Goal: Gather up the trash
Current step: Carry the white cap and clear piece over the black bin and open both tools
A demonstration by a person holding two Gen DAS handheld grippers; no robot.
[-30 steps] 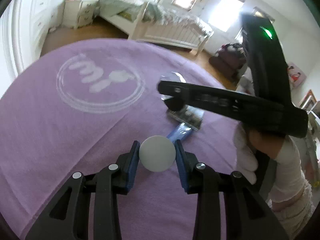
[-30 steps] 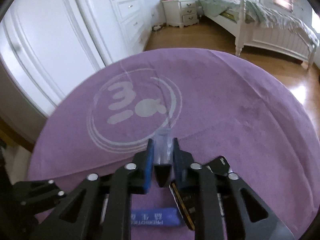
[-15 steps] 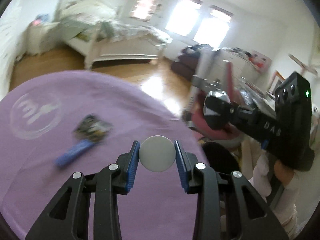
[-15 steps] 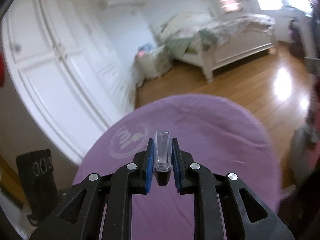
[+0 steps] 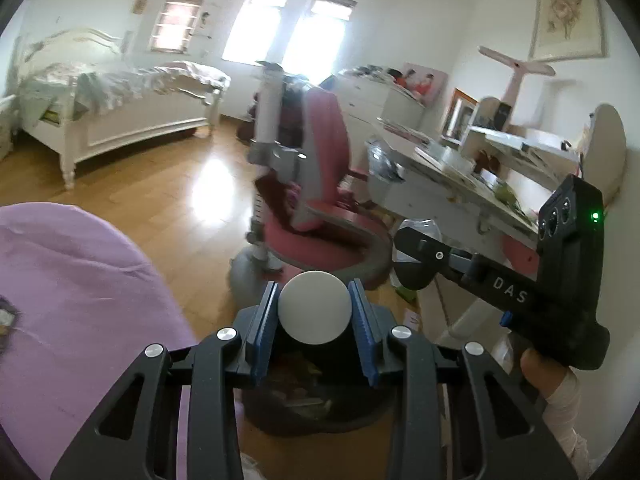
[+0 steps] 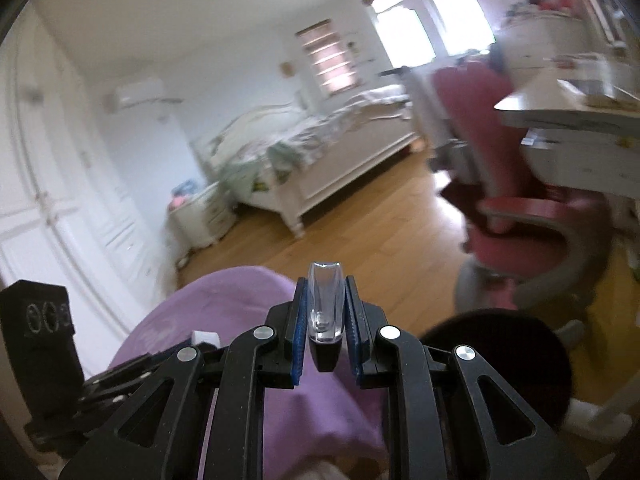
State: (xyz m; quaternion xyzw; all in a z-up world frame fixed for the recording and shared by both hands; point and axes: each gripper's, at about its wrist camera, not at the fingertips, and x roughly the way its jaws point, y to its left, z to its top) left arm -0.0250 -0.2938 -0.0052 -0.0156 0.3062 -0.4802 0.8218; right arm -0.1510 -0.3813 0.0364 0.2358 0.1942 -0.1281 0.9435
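Observation:
My left gripper is shut on a white ball and holds it in the air above a dark trash bin on the floor. My right gripper is shut on a small clear plastic cup, held edge-on. In the left wrist view the right gripper reaches in from the right with the clear cup at its tip, just right of the bin. The bin also shows in the right wrist view at lower right. Other trash is out of view, apart from a dark scrap on the purple cloth.
The purple-covered round table is at the left. A pink desk chair and a cluttered white desk stand behind the bin. A white bed is at the back left on the wooden floor.
Both grippers swung right, away from the table top and its leftover wrappers, to above the trash bin. Each keeps its hold on its item.

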